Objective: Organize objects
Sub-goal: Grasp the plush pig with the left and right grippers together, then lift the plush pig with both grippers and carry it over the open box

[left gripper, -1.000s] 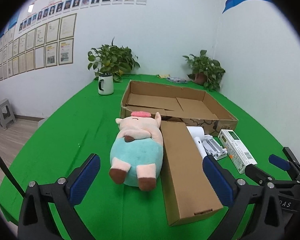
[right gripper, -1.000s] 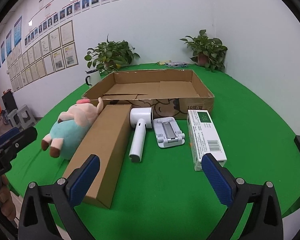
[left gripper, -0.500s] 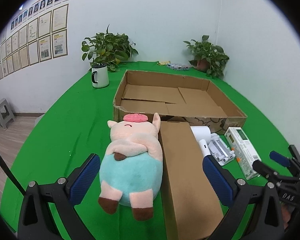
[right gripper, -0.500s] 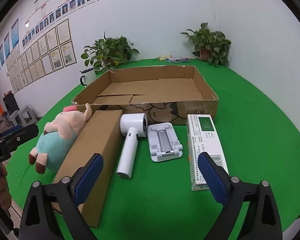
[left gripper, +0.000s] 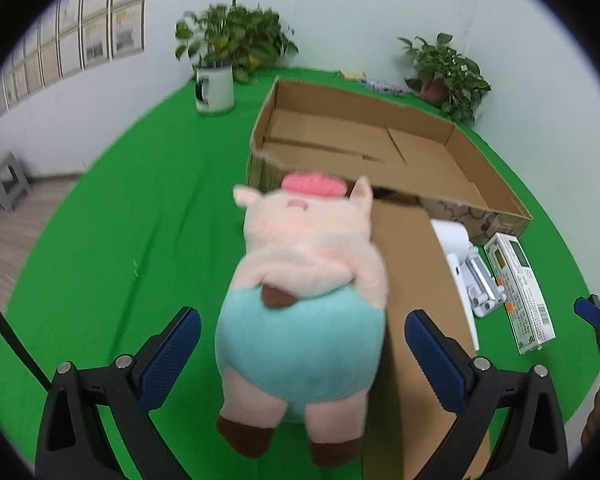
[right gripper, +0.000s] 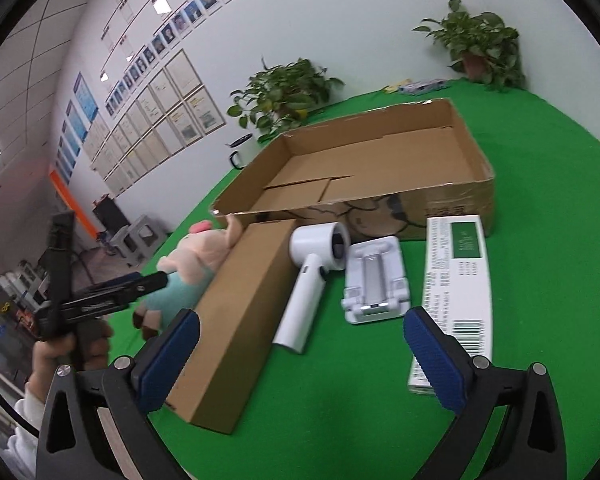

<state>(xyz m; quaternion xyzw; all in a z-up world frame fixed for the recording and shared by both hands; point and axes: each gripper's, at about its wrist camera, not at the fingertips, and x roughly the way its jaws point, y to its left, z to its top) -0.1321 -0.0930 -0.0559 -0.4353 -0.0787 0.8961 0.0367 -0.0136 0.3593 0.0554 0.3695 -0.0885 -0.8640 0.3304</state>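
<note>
Green table (right gripper: 540, 184) w/ a big open cardboard tray (right gripper: 452, 196) near its middle. Along the tray's front wall, left to right: plush pig (left gripper: 304, 292), long brown box (right gripper: 244, 308), white hair dryer (right gripper: 316, 268), white phone stand (right gripper: 376, 276), white-and-green carton (right gripper: 460, 280). Pig lies on its back, touching the brown box. Left gripper (left gripper: 300, 348) has both blue pads spread wide, one either side of the pig's teal belly, not touching it. Right gripper (right gripper: 300, 356) also spread wide, holding nothing, above table in front of dryer & stand.
</note>
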